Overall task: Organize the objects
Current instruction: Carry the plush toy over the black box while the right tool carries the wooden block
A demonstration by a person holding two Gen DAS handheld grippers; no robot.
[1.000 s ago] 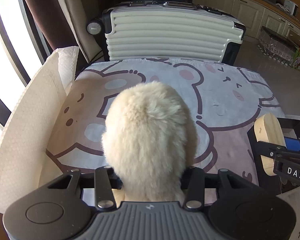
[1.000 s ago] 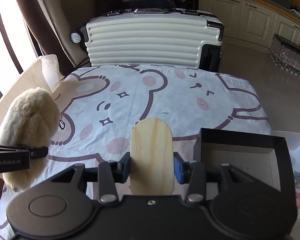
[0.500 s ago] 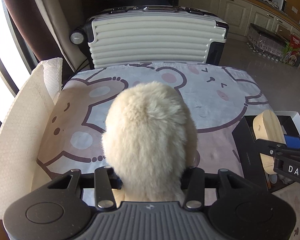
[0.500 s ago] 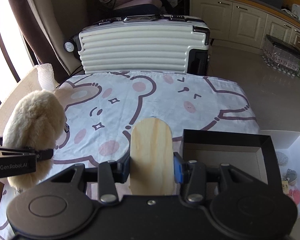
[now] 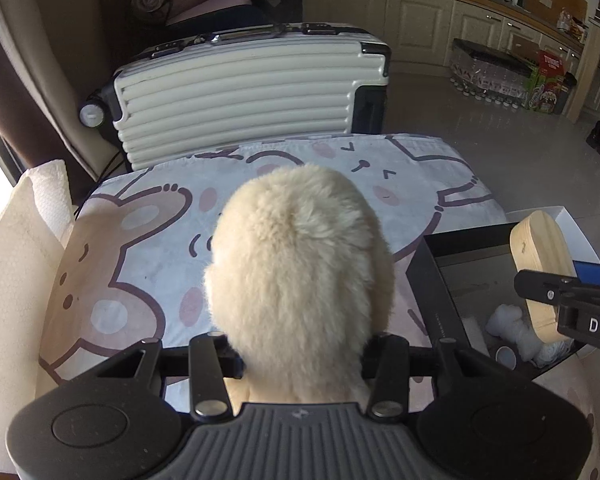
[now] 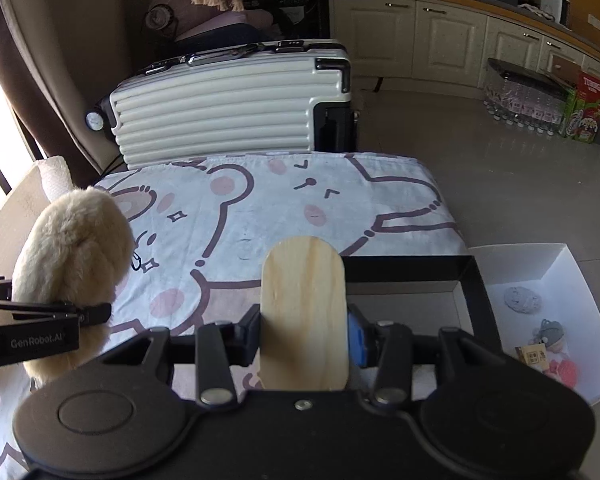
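My left gripper is shut on a cream fluffy plush, held above the bear-print cloth; the plush also shows at the left of the right wrist view. My right gripper is shut on an oval wooden piece, held upright by the near-left edge of a black open box. In the left wrist view the wooden piece hangs over that black box, which holds small pale items.
A white ribbed suitcase stands behind the clothed table. A white open box with small trinkets sits right of the black box. A cardboard sheet with white wrap leans at the table's left. Tiled floor lies to the right.
Both grippers have moved back and to the right with their loads. The black box and the white box have come further into view, and the wooden piece now hangs over the black box.
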